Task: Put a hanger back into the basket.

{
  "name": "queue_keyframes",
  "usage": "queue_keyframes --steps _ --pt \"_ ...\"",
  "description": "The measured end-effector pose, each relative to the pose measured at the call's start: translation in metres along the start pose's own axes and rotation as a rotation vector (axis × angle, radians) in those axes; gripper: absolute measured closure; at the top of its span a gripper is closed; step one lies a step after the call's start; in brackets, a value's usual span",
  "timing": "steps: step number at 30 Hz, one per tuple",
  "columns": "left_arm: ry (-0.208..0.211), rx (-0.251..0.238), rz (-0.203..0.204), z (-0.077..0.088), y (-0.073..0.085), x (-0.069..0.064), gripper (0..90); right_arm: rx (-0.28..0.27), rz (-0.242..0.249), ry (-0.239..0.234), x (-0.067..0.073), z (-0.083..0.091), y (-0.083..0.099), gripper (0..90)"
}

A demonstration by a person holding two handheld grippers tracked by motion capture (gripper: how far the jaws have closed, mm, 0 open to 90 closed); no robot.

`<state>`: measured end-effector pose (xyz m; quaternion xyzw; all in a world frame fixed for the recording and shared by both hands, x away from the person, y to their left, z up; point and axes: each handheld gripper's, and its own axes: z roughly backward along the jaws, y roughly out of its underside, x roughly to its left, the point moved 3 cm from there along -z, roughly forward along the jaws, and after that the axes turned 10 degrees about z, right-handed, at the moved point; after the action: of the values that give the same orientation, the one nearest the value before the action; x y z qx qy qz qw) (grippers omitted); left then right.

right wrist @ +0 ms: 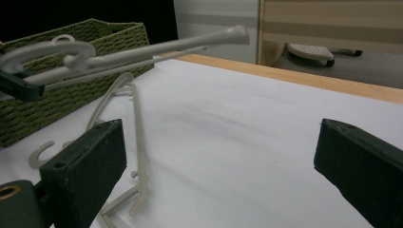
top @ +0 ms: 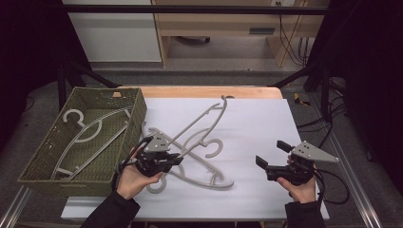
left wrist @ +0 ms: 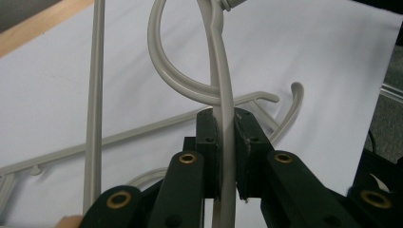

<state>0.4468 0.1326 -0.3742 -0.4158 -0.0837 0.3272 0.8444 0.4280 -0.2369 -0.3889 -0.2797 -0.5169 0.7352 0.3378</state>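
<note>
My left gripper is shut on a grey plastic hanger and holds it lifted, its far end slanting up toward the table's back. In the left gripper view the jaws pinch the hanger's thin bar between the pads, with its curved hook just beyond. A second grey hanger lies flat on the white sheet under and beside the held one. My right gripper rests at the right with jaws wide open and nothing between them; from there the lifted hanger shows at upper left.
A green woven basket stands at the left with another grey hanger lying inside. The table's wooden edge runs along the back. Black frame bars flank both sides, and cables trail at the right.
</note>
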Motion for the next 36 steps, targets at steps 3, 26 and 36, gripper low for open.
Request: queue_keyframes --steps 3,26,36 --pt "0.001 -0.021 -0.002 0.009 -0.003 0.0 81.7 0.002 -0.002 -0.001 0.0 0.0 0.0 3.7" --pt "-0.033 -0.107 0.021 0.095 -0.044 0.034 81.6 0.001 -0.001 0.007 0.001 0.001 -0.001 2.8" --pt "-0.084 -0.091 0.066 0.123 -0.037 0.076 81.7 0.008 -0.001 0.006 0.001 -0.001 0.0 2.7"
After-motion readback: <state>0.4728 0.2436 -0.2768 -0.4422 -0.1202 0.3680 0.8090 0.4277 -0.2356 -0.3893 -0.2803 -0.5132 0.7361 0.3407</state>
